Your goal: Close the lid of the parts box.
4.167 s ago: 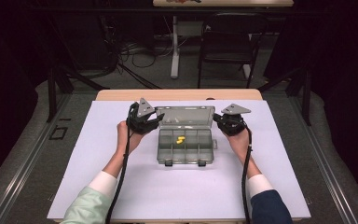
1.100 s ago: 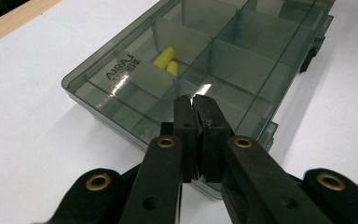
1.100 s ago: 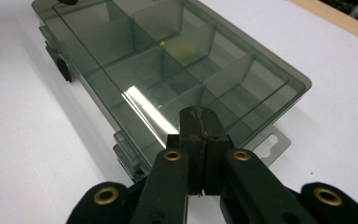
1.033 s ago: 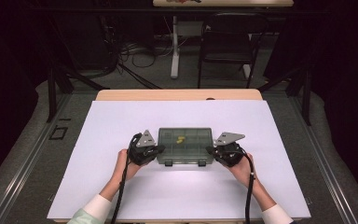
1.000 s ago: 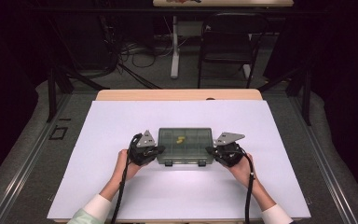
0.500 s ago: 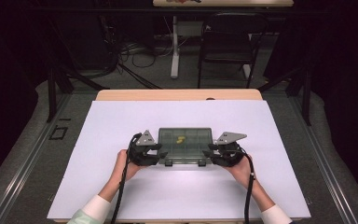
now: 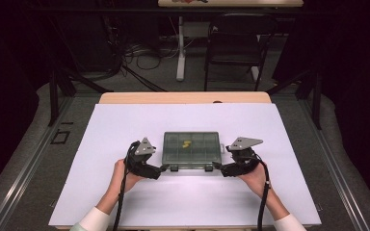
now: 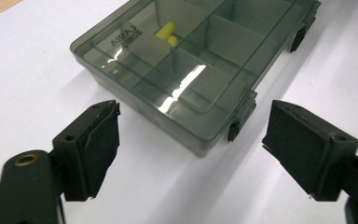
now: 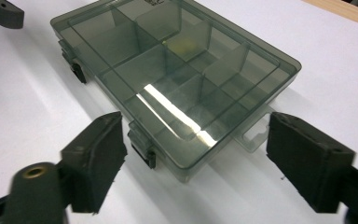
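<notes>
One closed organiser box (image 8: 186,70), lid marked "AIRAJ"

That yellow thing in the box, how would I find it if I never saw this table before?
Look at the big white table, then at the smoky see-through box lying shut in its middle, between the two grippers. Under its lid, in one of the far compartments, lies the small yellow piece. It is the only bright-coloured thing there; the other compartments look bare.

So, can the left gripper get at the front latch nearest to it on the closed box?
Probably yes: the left gripper is open, and the latch sits just ahead of it with only bare table between.
</notes>
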